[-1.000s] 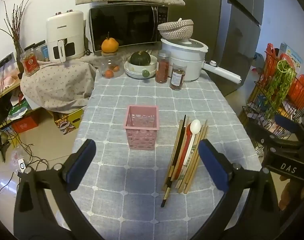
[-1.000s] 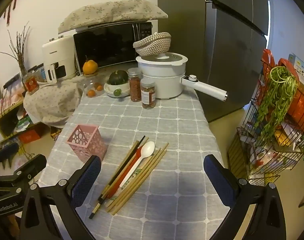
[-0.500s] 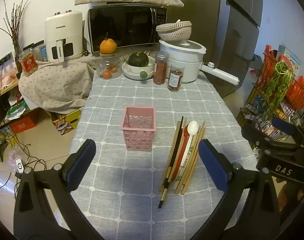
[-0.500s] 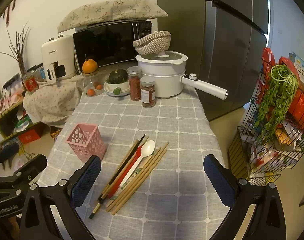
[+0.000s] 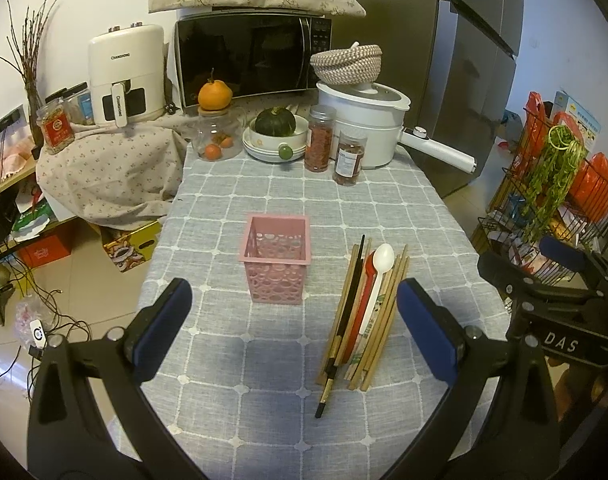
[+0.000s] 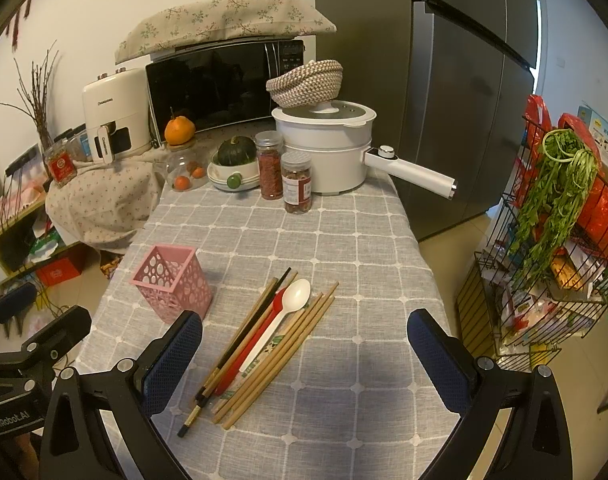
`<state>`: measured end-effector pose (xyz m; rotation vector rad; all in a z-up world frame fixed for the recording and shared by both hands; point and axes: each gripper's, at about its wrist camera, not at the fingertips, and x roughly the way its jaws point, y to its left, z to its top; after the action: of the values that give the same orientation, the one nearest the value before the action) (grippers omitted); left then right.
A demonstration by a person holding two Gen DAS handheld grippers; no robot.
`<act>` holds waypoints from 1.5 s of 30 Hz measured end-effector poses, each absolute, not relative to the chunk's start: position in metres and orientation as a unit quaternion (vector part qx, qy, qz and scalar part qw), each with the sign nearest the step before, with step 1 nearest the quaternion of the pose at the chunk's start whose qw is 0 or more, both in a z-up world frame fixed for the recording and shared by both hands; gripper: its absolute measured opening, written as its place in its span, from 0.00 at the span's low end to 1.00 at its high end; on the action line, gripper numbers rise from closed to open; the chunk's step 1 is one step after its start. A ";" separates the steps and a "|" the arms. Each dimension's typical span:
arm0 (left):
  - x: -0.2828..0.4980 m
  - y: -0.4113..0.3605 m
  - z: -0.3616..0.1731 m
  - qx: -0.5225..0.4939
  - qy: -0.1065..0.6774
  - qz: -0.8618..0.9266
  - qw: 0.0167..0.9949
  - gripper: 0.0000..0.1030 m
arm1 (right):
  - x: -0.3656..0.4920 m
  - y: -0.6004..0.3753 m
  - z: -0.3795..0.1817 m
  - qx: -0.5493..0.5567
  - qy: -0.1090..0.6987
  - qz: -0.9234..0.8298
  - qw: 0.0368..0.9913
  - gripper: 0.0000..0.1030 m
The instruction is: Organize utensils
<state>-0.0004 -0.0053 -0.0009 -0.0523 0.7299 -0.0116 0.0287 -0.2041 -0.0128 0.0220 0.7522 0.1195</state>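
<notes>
Hovering over the near end of the table, the right gripper [image 6: 304, 364] has its jaws spread wide with nothing between them, lined up roughly over the utensil pile [image 6: 264, 340], which I'd guess is so it can drop onto one piece. The left gripper [image 5: 294, 326] is just as wide and empty, sitting between the pink holder [image 5: 276, 264] and the pile, probably ready to steady the holder. The pile lies flat on the grey checked tablecloth [image 6: 344, 240]: wooden chopsticks, a dark pair, a red utensil and a white spoon [image 6: 292, 300] on top, all touching and fanned the same way. The holder stands upright just beside them, so nothing's sorted yet. Pots and jars sit well apart at the far end.
</notes>
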 end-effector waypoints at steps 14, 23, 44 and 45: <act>-0.003 -0.005 -0.001 -0.016 0.346 0.003 0.938 0.99 | 0.030 -0.205 -0.019 0.011 0.371 0.053 0.927 1.00; -0.003 -0.005 -0.001 -0.018 0.347 -0.001 0.938 0.99 | 0.030 -0.205 -0.019 0.011 0.373 0.054 0.926 1.00; -0.003 -0.008 -0.004 -0.017 0.350 -0.006 0.936 0.99 | 0.029 -0.204 -0.024 0.011 0.379 0.054 0.924 1.00; -0.003 -0.008 -0.004 -0.017 0.350 -0.006 0.936 0.99 | 0.030 -0.204 -0.024 0.011 0.380 0.054 0.923 1.00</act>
<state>-0.0029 -0.0078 -0.0036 -0.0349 0.7161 -0.0117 0.0301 -0.2040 -0.0237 0.0224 0.7793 0.1111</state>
